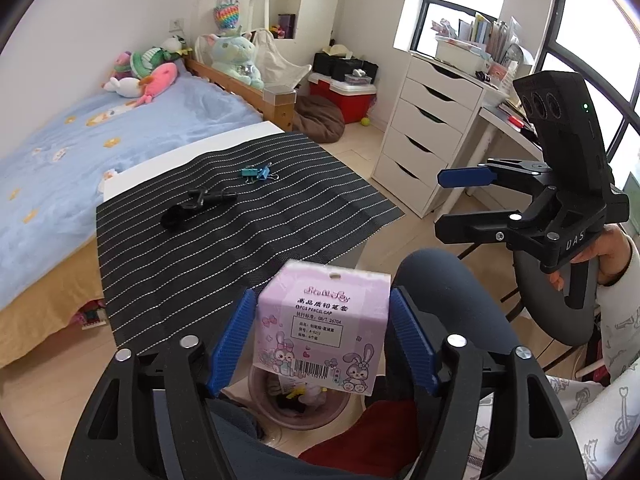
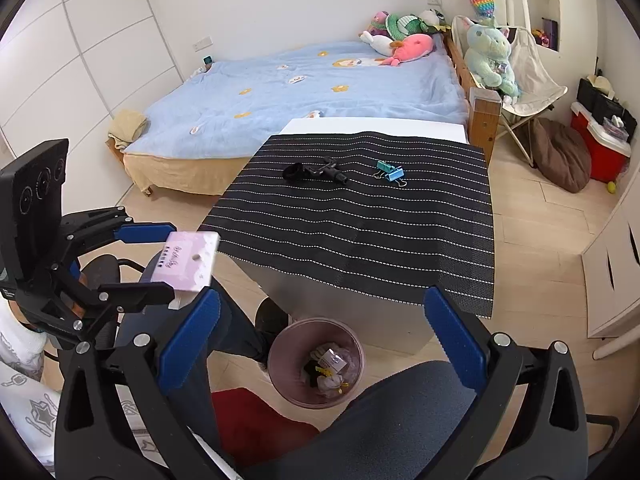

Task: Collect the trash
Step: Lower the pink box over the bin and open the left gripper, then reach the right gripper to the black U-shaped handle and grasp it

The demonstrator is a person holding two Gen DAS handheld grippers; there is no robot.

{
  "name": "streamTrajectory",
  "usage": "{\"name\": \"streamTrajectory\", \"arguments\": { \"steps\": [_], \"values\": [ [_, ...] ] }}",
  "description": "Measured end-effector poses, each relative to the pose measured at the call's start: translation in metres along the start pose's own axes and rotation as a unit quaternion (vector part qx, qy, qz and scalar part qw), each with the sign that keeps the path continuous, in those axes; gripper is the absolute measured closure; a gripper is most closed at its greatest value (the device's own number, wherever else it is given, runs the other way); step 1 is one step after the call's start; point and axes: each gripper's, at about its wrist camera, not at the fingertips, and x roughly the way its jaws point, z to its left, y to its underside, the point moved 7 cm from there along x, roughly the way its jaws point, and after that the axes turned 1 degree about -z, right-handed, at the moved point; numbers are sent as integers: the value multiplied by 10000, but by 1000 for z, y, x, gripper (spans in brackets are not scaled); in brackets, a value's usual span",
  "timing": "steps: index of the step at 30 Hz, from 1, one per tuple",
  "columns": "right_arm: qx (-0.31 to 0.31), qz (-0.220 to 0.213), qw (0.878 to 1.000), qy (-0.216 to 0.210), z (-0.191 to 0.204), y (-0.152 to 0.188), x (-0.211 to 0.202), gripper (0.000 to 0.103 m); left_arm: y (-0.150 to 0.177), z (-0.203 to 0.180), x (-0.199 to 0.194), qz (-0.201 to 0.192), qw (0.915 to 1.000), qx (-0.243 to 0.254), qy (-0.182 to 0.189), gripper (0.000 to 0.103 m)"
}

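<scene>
A pink pencil-cap box (image 1: 324, 320) with cartoon rabbits hangs between the blue pads (image 1: 234, 340) of my left gripper (image 1: 323, 296). Narrow gaps show on both sides, so the jaws stand open around it. Directly below is a pink trash bin (image 1: 320, 420) holding scraps. In the right wrist view the same box (image 2: 188, 260) sits tilted in the left gripper (image 2: 172, 262), up and to the left of the bin (image 2: 276, 344). My right gripper (image 2: 320, 300) is wide open and empty above the bin; it also shows at the right (image 1: 452, 204).
A white table with a black striped mat (image 2: 360, 232) carries a black tool (image 2: 316, 172) and binder clips (image 2: 390, 172). A grey chair seat (image 2: 400, 408), a person's leg (image 2: 224, 332) and something red (image 2: 256, 420) crowd the bin. Bed behind, white drawers (image 1: 424, 132) right.
</scene>
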Motion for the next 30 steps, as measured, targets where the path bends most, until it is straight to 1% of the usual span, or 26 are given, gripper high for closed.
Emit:
{"name": "streamTrajectory", "arguments": {
  "steps": [2, 7, 8, 12, 24, 26, 30],
  "values": [
    [18, 8, 10000, -1, -1, 1, 0, 3, 0, -1, 1, -30, 10000, -31, 54, 15],
    [42, 8, 10000, -3, -3, 1, 1, 3, 2, 4, 5, -25, 9999, -130, -75, 11],
    [36, 6, 10000, 1, -2, 2, 2, 3, 3, 7, 5, -42, 9998, -171, -126, 8],
    [22, 21, 10000, 17, -2, 3, 3, 3, 3, 14, 5, -56, 9992, -277, -272, 8],
    [-75, 19, 10000, 25, 3, 0, 7, 3, 5, 34, 6, -82, 9971, -553, -507, 8],
    [-126, 0, 9999, 5, 4, -1, 8, 3, 5, 38, 7, -89, 9968, -594, -534, 8],
    [-386, -57, 9992, -10, 9, -9, 16, 3, 3, 55, 9, -153, 9950, -697, -699, 8]
  ]
}}
